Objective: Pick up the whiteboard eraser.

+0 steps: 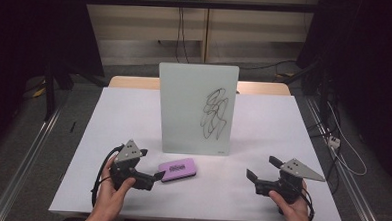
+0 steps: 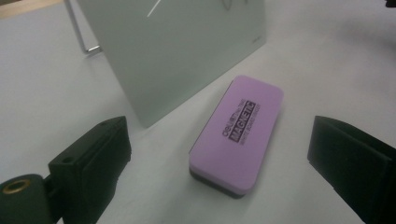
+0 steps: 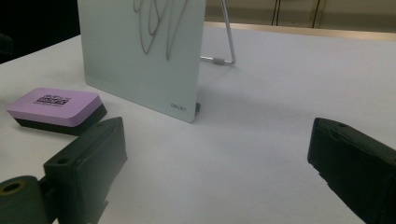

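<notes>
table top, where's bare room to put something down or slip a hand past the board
Free: the white table left of the upright pale glass board, the stretch right of it to the table's edge, and the front strip between the purple magnetic eraser and the right gripper. Crowded: just before the board, where the eraser lies and the open left gripper points at it.
</notes>
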`<state>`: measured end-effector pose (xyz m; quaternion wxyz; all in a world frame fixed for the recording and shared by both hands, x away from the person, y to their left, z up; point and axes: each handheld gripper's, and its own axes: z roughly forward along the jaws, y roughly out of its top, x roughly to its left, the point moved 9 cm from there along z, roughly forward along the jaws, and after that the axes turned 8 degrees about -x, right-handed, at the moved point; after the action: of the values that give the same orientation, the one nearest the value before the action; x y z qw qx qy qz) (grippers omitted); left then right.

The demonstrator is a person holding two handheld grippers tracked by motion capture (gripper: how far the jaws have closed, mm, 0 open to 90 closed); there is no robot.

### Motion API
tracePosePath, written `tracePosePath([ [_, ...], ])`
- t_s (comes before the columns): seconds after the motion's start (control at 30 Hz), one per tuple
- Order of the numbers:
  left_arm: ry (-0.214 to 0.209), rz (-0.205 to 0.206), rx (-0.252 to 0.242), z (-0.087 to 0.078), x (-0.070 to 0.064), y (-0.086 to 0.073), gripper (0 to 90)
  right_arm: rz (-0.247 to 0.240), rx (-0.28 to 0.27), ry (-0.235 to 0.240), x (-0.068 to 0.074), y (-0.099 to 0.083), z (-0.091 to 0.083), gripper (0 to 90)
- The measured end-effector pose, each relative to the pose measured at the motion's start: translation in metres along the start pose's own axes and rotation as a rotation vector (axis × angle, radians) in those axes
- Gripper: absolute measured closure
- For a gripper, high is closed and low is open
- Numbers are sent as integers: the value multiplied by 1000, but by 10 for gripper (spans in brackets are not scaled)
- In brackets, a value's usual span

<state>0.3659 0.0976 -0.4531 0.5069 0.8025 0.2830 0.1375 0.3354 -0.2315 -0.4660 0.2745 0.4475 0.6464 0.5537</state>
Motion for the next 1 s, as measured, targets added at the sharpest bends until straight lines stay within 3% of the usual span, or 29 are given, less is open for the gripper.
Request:
tracePosePath([
  [0.2, -24, 11, 44, 8, -4, 7, 61, 6, 4, -2, -2, -1, 1, 44],
  [0.37, -40, 54, 109, 15, -5, 9, 63, -2, 5, 4, -1, 0, 3, 48],
  [0.53, -89, 74, 112, 21, -11, 12, 67, -8, 9, 2, 0, 1, 6, 48],
  [0.6, -110, 94, 114, 24, -14, 12, 108, -15, 15, 3, 0, 1, 7, 48],
  [0.73, -142, 93, 125, 35, -18, 14, 95, -24, 21, 3, 0, 0, 10, 48],
  [0.8, -145, 105, 145, 40, -17, 14, 76, -28, 26, 5, 2, 0, 10, 49],
  [0.83, -154, 130, 193, 44, -16, 10, 65, -31, 26, 4, 3, 0, 9, 50],
  [0.87, -154, 130, 193, 44, -16, 10, 64, -36, 26, 7, 3, 0, 8, 50],
  [0.9, -161, 132, 233, 47, -15, 7, 69, -34, 26, 9, 5, -1, 7, 49],
  [1.0, -161, 133, 271, 54, -11, 2, 85, -35, 22, 16, 7, -1, 6, 49],
])
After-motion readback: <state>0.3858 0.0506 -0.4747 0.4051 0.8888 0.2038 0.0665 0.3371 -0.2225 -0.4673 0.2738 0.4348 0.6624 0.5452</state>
